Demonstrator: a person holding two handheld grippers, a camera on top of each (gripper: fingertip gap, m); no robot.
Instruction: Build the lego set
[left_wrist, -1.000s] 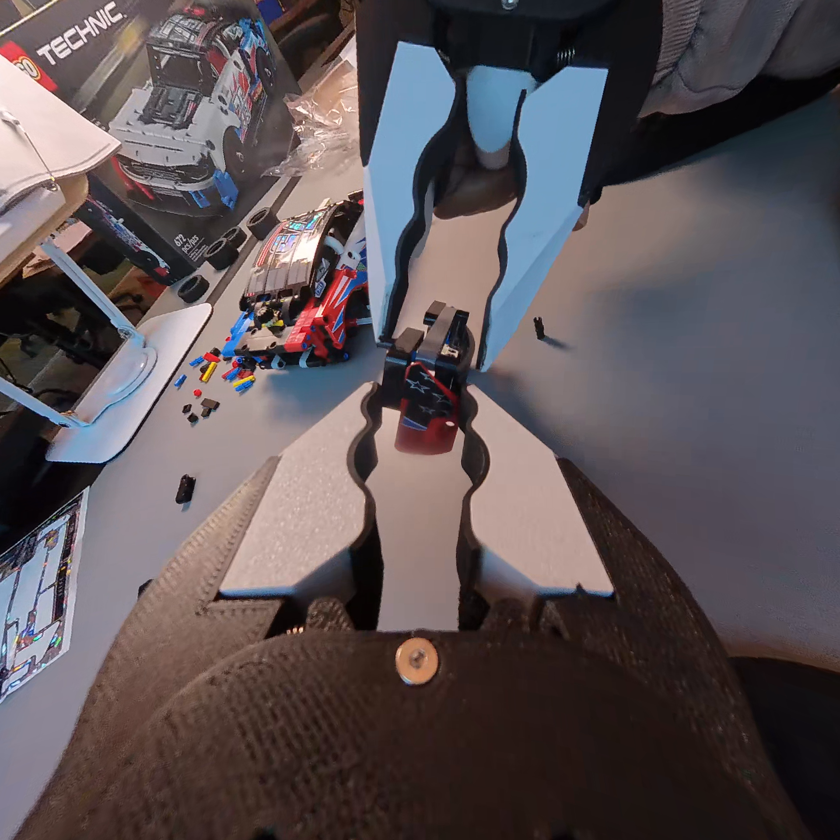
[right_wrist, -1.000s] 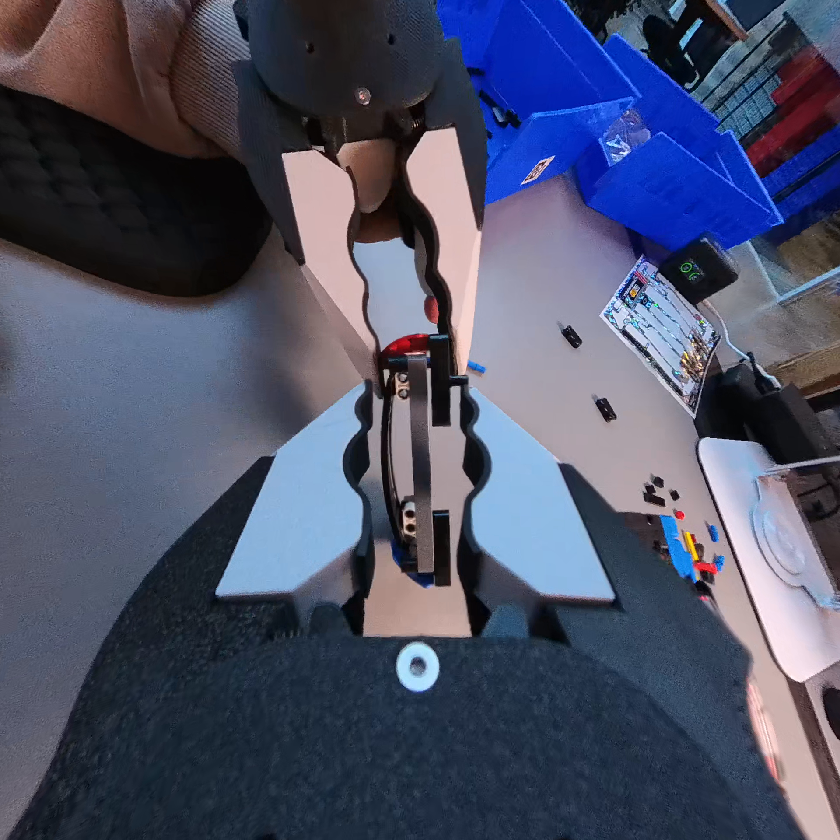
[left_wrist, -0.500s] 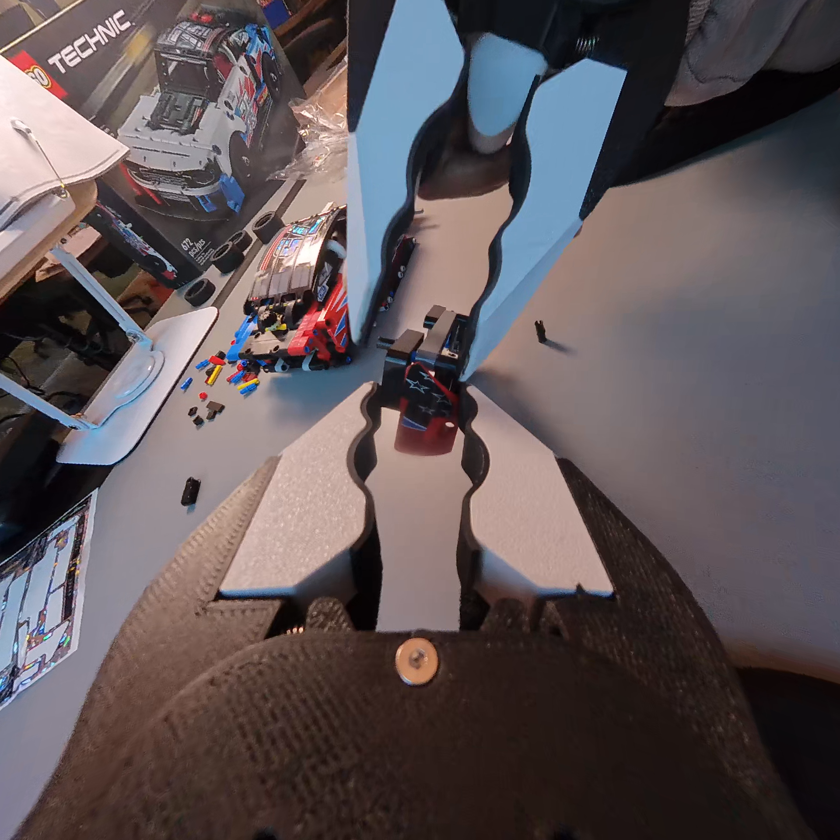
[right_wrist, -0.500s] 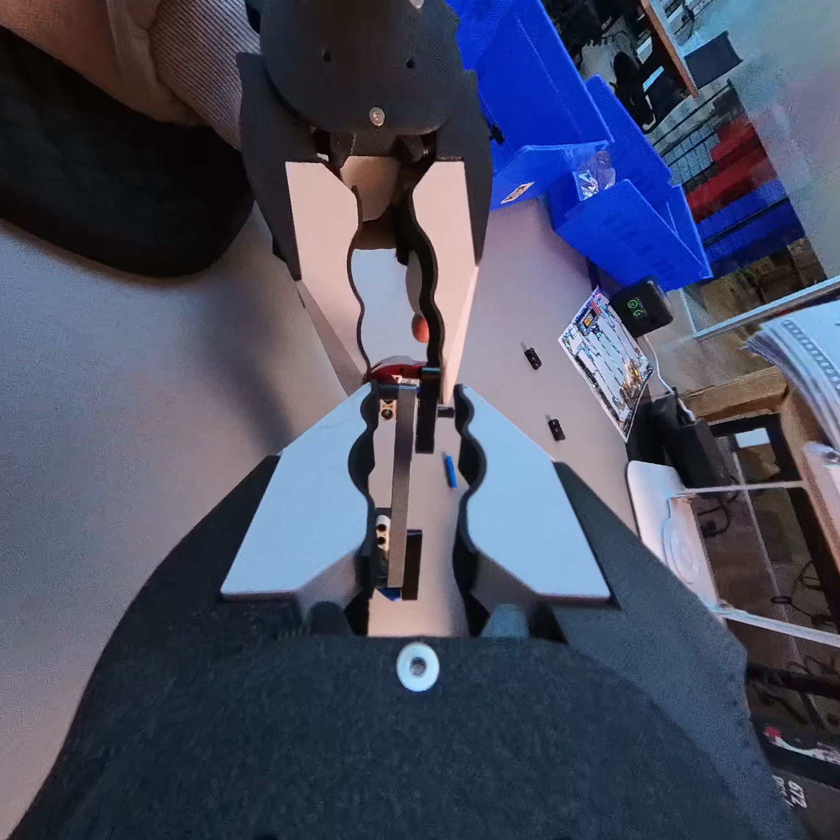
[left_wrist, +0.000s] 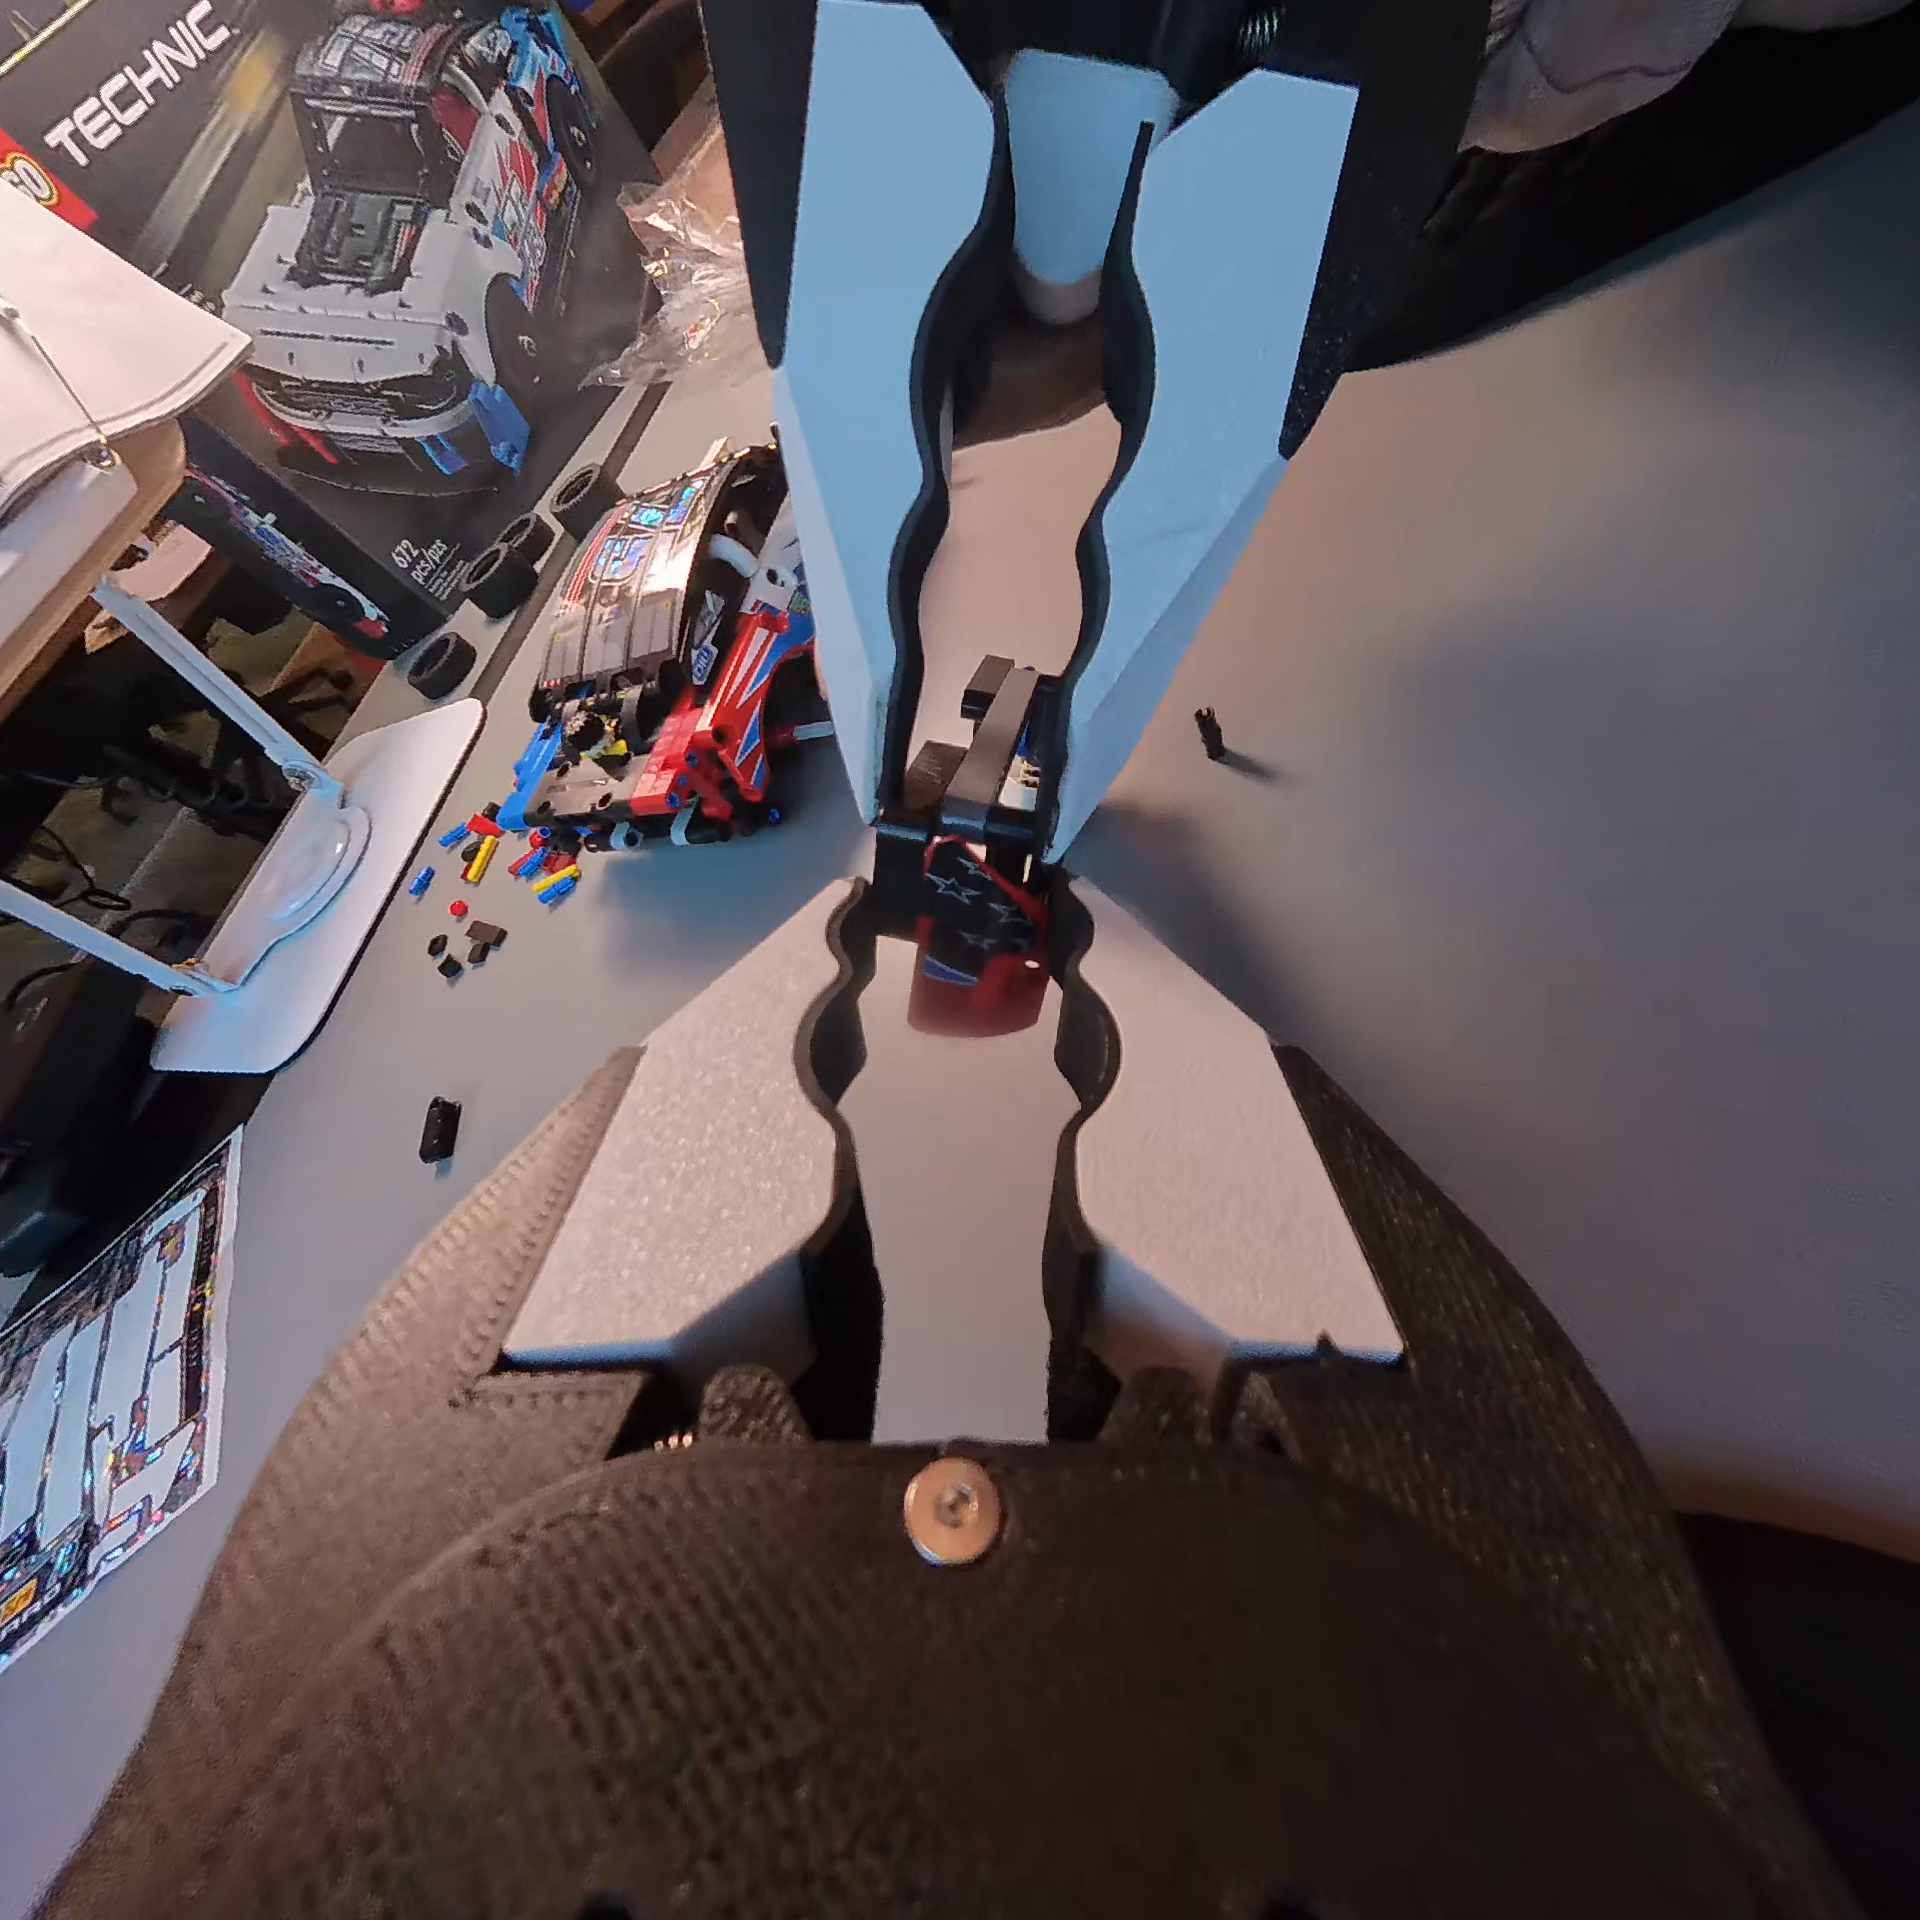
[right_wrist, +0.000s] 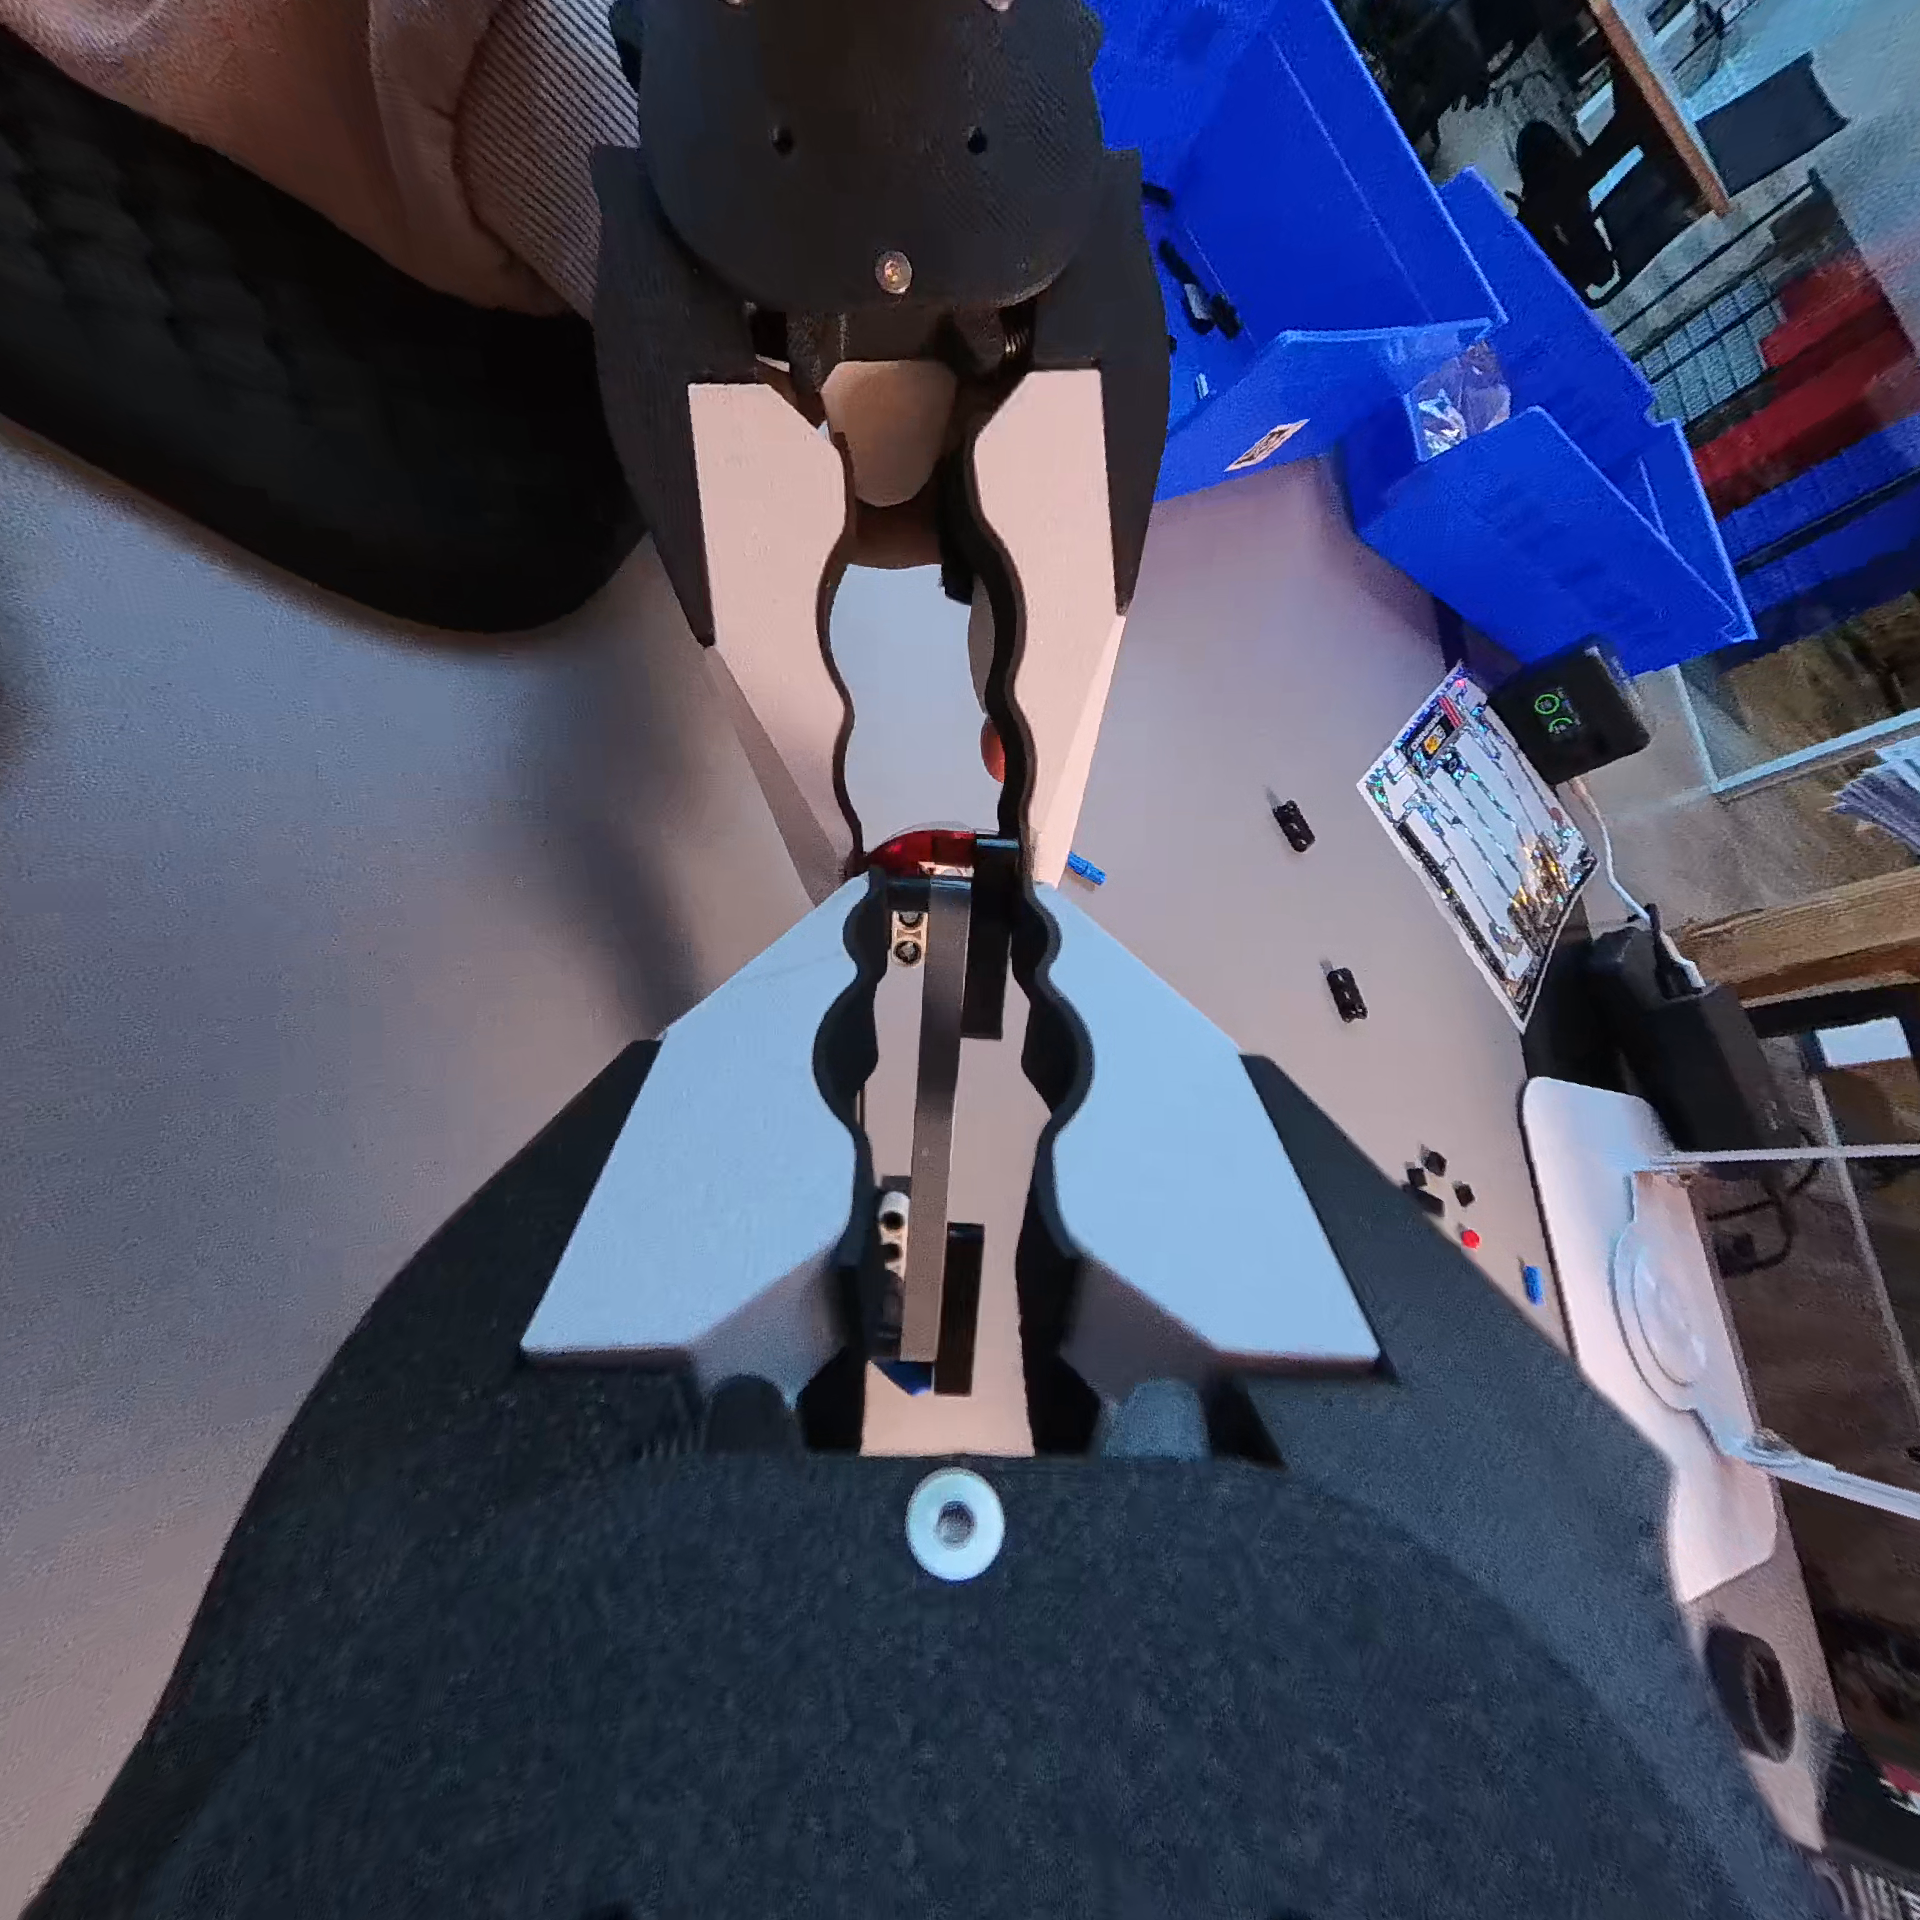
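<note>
The two grippers meet tip to tip above the grey table (left_wrist: 1558, 727), sharing one small lego sub-assembly. The left gripper (left_wrist: 961, 914) is clamped on its red end, a curved red panel (left_wrist: 977, 977) with a dark starred sticker. The right gripper (right_wrist: 940, 904) is closed around the black part of the same piece: a long black beam (right_wrist: 935, 1122) that runs straight back between its fingers toward the camera, with short black pieces at both ends.

The relation that matters is axial. The beam's long axis lies along the right gripper's fingers, and the red panel sits at the beam's far end, directly ahead of that gripper and inside the left one. Any pressing or seating move would therefore run along this shared line, the two tools pushing toward each other; a sideways slip would likely twist the joint rather than close it.

The half-built car (left_wrist: 675, 686) rests on the table well to the left of the grippers, beside a scatter of loose pins (left_wrist: 499, 862), spare tyres (left_wrist: 499, 571) and the set's box (left_wrist: 343, 260). Judging by distance, the left gripper is the nearer one to carry the piece over. A sticker sheet (right_wrist: 1475, 831) lies farther along the table.
</note>
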